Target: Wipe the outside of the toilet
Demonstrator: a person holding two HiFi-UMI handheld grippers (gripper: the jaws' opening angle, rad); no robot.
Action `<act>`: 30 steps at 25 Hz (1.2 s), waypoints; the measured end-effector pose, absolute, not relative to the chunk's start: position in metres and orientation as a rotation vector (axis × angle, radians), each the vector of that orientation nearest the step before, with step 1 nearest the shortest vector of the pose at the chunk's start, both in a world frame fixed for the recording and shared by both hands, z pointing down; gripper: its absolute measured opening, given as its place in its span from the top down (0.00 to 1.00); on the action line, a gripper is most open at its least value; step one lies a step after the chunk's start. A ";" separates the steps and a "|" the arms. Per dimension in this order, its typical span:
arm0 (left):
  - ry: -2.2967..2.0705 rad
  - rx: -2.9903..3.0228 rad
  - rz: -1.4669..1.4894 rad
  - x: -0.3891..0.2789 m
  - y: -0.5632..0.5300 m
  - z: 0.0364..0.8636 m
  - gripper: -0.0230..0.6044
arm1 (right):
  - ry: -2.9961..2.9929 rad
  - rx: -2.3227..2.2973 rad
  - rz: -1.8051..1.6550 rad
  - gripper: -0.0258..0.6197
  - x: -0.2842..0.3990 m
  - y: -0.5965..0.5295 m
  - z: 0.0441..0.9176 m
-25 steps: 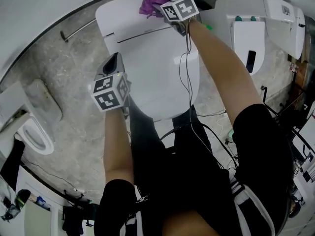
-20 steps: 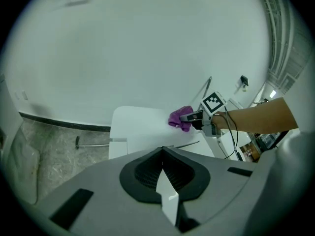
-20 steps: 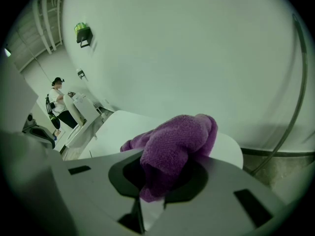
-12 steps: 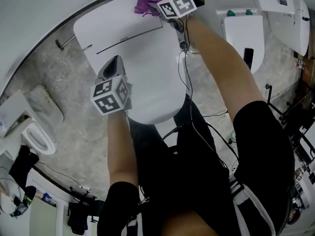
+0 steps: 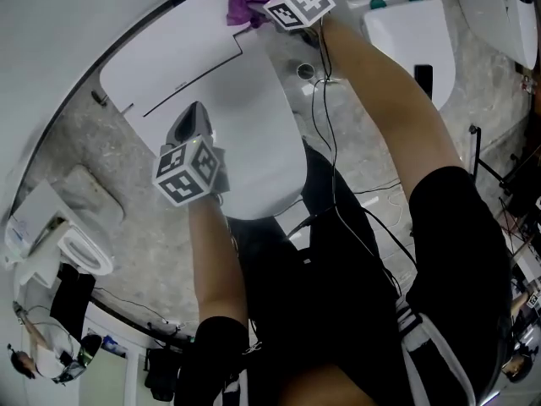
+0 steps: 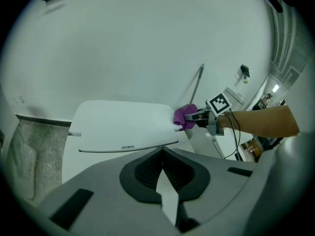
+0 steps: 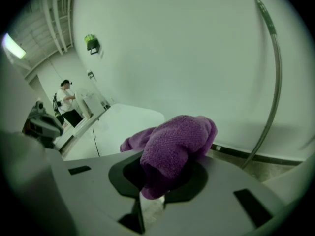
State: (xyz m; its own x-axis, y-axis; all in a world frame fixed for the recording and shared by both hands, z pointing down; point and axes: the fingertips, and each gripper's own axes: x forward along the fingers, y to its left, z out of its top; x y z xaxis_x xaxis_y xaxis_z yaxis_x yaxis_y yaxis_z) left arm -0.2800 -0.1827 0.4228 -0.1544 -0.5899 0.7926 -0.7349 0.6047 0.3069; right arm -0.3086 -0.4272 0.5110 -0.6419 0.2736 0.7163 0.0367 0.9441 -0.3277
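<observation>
Head cam: high up, pointing steeply down. The toilet [image 5: 220, 117] sits upper left of centre and the wearer's legs fill the bottom.

Cam on the left gripper [image 5: 193, 118]: low behind the jaws, facing along the toilet top toward the wall [image 6: 147, 43], mid range. It catches the right gripper [image 6: 199, 117] and the purple cloth [image 6: 183, 117] right of centre.

Cam on the right gripper: very close on the cloth at frame centre, facing the wall, toilet top at left.

All three share the toilet top and cloth.
</observation>
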 end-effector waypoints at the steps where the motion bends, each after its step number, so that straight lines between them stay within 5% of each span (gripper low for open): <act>1: -1.842 1.073 0.197 -0.277 -0.188 0.425 0.97 | -2.239 -0.242 0.294 0.86 -0.301 -0.432 0.515; 16: -1.885 0.954 0.277 -0.247 -0.197 0.436 0.97 | -2.035 -0.828 -0.933 0.86 -0.281 -0.403 0.596; 30: -1.817 0.969 0.334 -0.223 -0.177 0.457 0.97 | -1.925 -0.908 -0.802 0.86 -0.264 -0.381 0.663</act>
State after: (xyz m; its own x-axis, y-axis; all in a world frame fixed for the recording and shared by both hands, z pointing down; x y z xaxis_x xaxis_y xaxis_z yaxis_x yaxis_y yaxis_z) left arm -0.2232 -0.1769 0.4573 -0.1704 -0.4646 0.8690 -0.7434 0.6395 0.1961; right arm -0.2641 -0.3807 0.6626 -0.3844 0.2873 0.8773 0.8254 0.5325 0.1873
